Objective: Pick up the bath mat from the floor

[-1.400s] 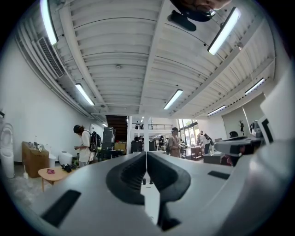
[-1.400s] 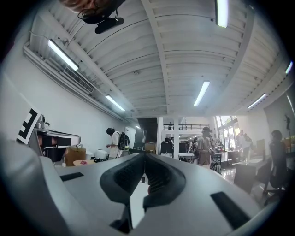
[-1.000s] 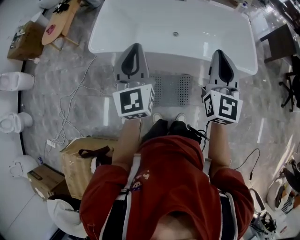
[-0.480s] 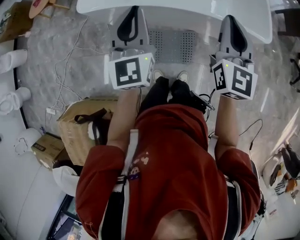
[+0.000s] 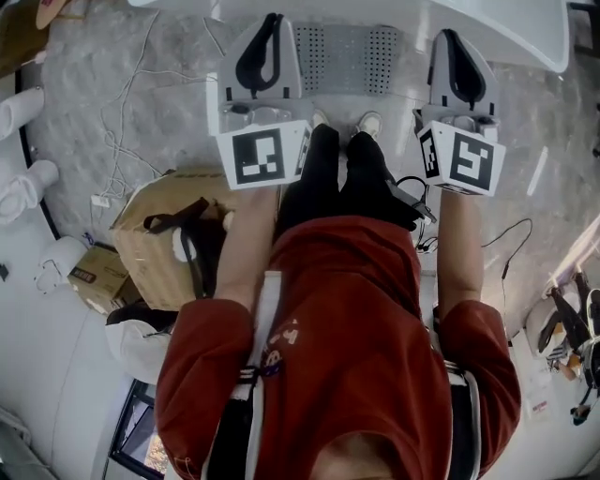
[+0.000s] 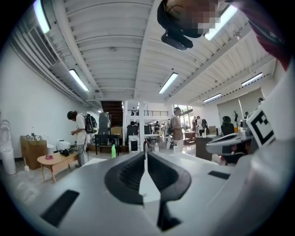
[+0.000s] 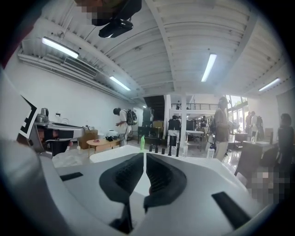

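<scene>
mat: bath mat (image 5: 345, 56), grey and perforated, lies flat on the floor at top centre of the head view. Its far edge is just beside the white bathtub (image 5: 525, 37). Not lifted.
left: left hand-held gripper (image 5: 271, 23) is clenched. It overlaps the mat's left end in the head view.
left gripper view: left hand-held gripper (image 6: 145, 156) jaws are pressed together with nothing between them.
right: right hand-held gripper (image 5: 450, 39) is clenched too and sits just past the mat's right end in frame.
right gripper view: right hand-held gripper (image 7: 144, 157) jaws meet, empty.
aim: both gripper views look across the room over the tub and neither shows the mat. Can't tell height above the floor.
stage: approach, my read. No grip on the mat yet.
risk 1: jaws are closed, so going down like this would shove the mat rather than grab it.
risk 2: the mat is flat with a thin edge, so the tips may scrape the floor and miss it.
risk 3: the tub wall is right behind the mat, so a forward reach could knock the tips into it.
risk 4: shoes (image 5: 371, 123) are at the near edge, can't tell if they're on it. Weight there would pin the mat.
risk 5: the mat looks limp, so an uneven grip at the two ends could make it sag or slip out.
</scene>
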